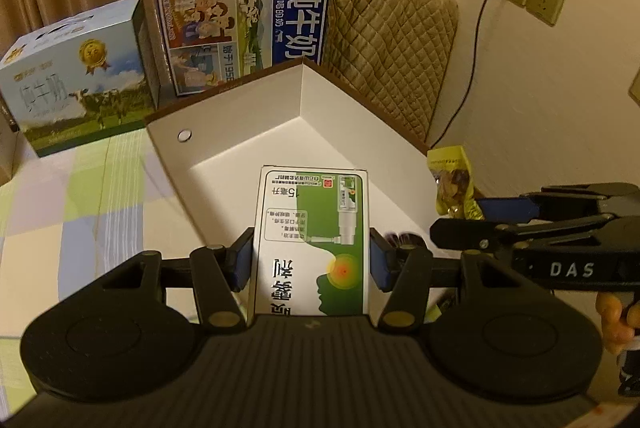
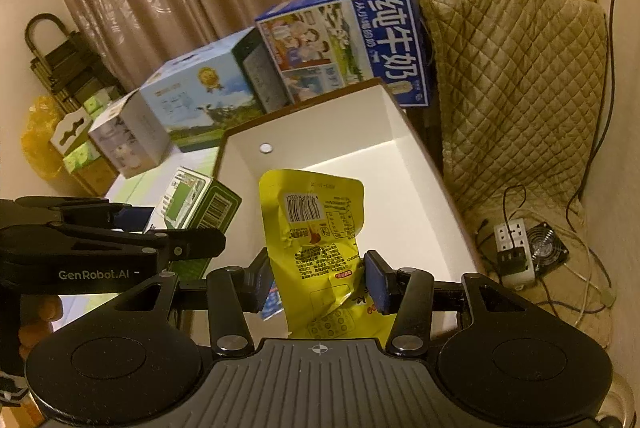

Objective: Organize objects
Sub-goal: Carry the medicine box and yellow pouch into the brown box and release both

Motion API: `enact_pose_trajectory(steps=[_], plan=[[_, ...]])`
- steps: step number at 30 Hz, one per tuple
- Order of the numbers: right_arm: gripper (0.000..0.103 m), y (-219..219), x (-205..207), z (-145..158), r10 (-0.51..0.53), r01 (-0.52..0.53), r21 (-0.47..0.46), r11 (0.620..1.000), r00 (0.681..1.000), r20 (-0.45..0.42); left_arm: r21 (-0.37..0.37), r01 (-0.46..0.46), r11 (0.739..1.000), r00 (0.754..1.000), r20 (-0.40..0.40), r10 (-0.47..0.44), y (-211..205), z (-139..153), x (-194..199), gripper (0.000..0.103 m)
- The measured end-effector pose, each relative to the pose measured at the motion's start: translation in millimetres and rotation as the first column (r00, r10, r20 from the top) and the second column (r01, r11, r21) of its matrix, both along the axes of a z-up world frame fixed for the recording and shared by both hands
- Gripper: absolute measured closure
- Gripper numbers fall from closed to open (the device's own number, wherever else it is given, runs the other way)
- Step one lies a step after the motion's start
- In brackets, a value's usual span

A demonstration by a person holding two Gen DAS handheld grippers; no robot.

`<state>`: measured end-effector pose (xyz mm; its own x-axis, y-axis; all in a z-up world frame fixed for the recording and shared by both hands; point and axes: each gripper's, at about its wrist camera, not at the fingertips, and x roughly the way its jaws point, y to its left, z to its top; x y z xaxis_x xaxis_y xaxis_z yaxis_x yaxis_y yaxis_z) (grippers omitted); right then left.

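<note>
My left gripper (image 1: 311, 260) is shut on a green-and-white medicine box (image 1: 312, 228), held over the near rim of an open white box (image 1: 240, 131). My right gripper (image 2: 320, 278) is shut on a crinkled yellow snack pouch (image 2: 316, 228), held above the same white box (image 2: 400, 131). In the left wrist view the right gripper (image 1: 464, 224) comes in from the right with the yellow pouch (image 1: 452, 183) in it. In the right wrist view the left gripper (image 2: 196, 232) shows at left with the medicine box (image 2: 192, 203). The white box's inside looks bare.
Behind the white box stand a dark blue milk carton box (image 1: 244, 27) and a light blue milk box (image 1: 80, 79). A quilted beige cover (image 2: 520, 87) lies to the right, with a power strip (image 2: 514, 248) and a small fan (image 2: 546, 248) below. The tabletop has a pastel checked cloth (image 1: 80, 211).
</note>
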<state>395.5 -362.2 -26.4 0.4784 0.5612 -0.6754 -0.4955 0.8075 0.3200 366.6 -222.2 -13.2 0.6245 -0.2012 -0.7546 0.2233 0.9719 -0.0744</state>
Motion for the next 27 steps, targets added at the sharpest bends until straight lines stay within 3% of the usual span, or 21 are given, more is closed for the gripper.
enact_pose_trajectory(steps=[14, 27], plan=[[0.058, 29, 69, -49, -0.049, 0.035, -0.116, 0.993, 0.991, -0.122, 0.054, -0.041, 0.998, 0.994, -0.102, 0.047, -10, -47, 83, 0.052], [0.058, 51, 98, -68, -0.074, 0.049, -0.189, 0.981, 0.989, -0.126, 0.105, -0.053, 0.993, 0.98, -0.184, 0.072, -5, -89, 128, 0.052]])
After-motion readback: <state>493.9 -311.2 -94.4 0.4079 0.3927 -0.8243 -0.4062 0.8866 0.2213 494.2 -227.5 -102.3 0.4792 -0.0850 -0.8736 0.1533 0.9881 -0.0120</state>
